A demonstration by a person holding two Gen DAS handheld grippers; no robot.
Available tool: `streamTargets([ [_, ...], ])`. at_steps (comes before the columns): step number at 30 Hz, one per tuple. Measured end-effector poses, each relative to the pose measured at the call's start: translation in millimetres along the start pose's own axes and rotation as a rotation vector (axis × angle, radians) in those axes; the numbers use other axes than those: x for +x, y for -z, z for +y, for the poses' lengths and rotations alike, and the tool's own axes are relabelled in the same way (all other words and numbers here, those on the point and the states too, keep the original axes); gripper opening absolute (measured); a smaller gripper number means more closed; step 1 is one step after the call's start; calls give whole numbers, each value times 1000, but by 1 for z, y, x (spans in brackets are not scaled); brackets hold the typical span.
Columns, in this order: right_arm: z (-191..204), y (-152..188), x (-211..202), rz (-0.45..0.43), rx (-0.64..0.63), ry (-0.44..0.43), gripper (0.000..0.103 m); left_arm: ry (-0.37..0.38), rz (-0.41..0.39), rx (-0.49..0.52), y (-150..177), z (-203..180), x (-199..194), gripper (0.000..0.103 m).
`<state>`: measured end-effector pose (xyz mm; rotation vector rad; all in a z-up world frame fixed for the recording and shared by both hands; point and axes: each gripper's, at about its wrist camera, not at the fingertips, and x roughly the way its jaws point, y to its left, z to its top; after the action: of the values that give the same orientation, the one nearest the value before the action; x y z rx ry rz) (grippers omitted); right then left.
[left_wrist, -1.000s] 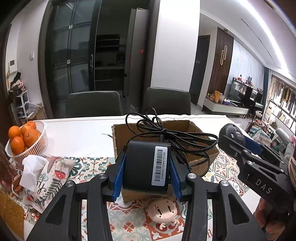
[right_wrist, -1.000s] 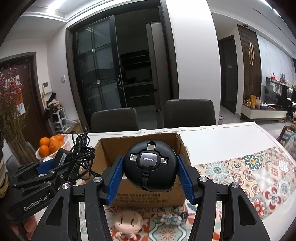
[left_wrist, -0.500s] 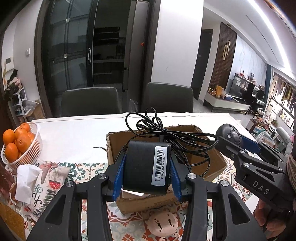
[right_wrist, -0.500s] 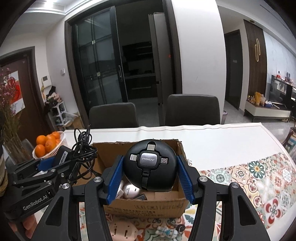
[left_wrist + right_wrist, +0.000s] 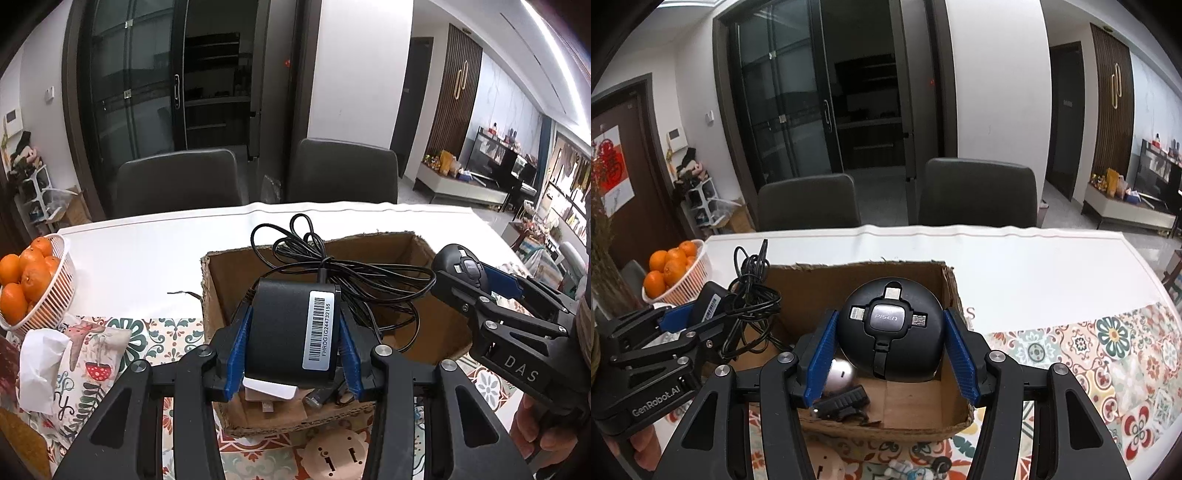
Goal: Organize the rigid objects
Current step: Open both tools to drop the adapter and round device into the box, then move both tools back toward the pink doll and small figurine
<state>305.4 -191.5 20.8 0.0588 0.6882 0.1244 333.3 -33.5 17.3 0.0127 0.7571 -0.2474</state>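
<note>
Left hand-held gripper (image 5: pixel 293 345) clamped on adapter (image 5: pixel 291 332), right hand-held gripper (image 5: pixel 890 350) clamped on round charger (image 5: pixel 890 338), both over box (image 5: pixel 955 291) on counter (image 5: pixel 1015 266).

Your power adapter (image 5: pixel 291 328) hides most of the cardboard box (image 5: pixel 436 325) floor in the left wrist view. At the lower edge, the pink figurine (image 5: pixel 332 456) is cut off. The small figures (image 5: pixel 916 469) at the right wrist view's bottom are too small to identify.

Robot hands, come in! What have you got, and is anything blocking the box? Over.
Left gripper shut on black adapter, cable dangling. Right gripper shut on round charger. Both over cardboard box. Nothing blocking.
</note>
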Motion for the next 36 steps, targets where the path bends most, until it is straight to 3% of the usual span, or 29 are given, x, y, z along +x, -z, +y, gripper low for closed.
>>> streamTargets([
  [14, -5, 2, 20, 58, 5, -11, 57, -13, 36, -2, 3, 2, 15, 42],
  [18, -8, 2, 24, 80, 16, -13, 58, -31, 8, 12, 2, -1, 7, 51],
  [32, 0, 10, -33, -69, -33, 41, 61, -71, -66, 17, 19, -8, -36, 52],
  [36, 0, 15, -50, -111, -41, 56, 61, -80, -87, 28, 25, -13, -48, 61],
])
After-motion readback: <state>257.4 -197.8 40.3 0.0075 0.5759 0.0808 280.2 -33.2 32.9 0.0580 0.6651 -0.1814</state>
